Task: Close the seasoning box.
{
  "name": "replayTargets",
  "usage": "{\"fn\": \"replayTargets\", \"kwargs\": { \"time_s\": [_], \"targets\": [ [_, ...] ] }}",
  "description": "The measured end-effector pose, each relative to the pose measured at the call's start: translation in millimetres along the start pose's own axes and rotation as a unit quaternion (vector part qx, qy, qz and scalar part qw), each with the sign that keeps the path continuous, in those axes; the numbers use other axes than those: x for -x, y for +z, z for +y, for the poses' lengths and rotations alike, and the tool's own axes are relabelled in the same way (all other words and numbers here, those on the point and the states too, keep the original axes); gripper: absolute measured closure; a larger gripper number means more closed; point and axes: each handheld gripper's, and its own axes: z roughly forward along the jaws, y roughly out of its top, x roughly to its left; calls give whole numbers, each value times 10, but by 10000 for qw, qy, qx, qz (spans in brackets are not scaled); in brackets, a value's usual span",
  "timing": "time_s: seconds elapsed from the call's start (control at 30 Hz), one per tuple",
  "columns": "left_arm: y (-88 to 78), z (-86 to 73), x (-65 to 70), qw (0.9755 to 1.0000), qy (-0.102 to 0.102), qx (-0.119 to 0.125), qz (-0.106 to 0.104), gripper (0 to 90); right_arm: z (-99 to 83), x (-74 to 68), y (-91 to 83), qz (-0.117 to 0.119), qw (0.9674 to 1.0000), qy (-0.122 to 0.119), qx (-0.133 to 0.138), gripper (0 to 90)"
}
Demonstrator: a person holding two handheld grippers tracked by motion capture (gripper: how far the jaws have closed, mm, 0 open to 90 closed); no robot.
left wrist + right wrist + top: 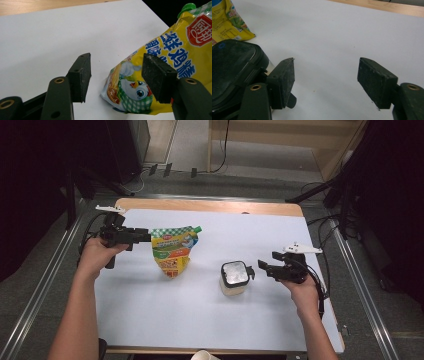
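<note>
right tool (263, 266) gapes just beside the lidded jar (234, 278); left tool (146, 237) open at the pouch (174, 252)

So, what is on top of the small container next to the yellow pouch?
A dark lid with a shiny, greyish top closes the container. A small latch sticks out at its right edge. The lid covers the opening, so the contents cannot be seen from above.

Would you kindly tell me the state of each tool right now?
Left tool: open, holding nothing, beside the yellow printed pouch.
Right tool: open, holding nothing, next to the black-lidded jar.
</note>
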Motion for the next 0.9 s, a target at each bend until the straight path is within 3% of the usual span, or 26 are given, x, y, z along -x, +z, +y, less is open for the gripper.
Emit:
{"fn": "replayTargets", "kwargs": {
  "time_s": [0.1,0.17,0.37,0.5,0.9],
  "targets": [
    [7,-5,-8,10000,-27,-13,-3,414,-20,17,16,-29,10000,38,-41,293],
    [12,-9,-16,10000,-21,-27,-3,417,-33,32,22,97,9999,20,-94,249],
    [27,-19,-31,10000,-33,-49,-22,415,-52,41,51,36,9999,41,-158,252],
    [39,-27,-59,9998,-162,-84,-80,398,-56,38,56,30,9998,39,-175,252],
    [47,-51,-139,9998,-86,30,165,324,-76,58,70,-11,9998,19,-210,255]
  ]
}}
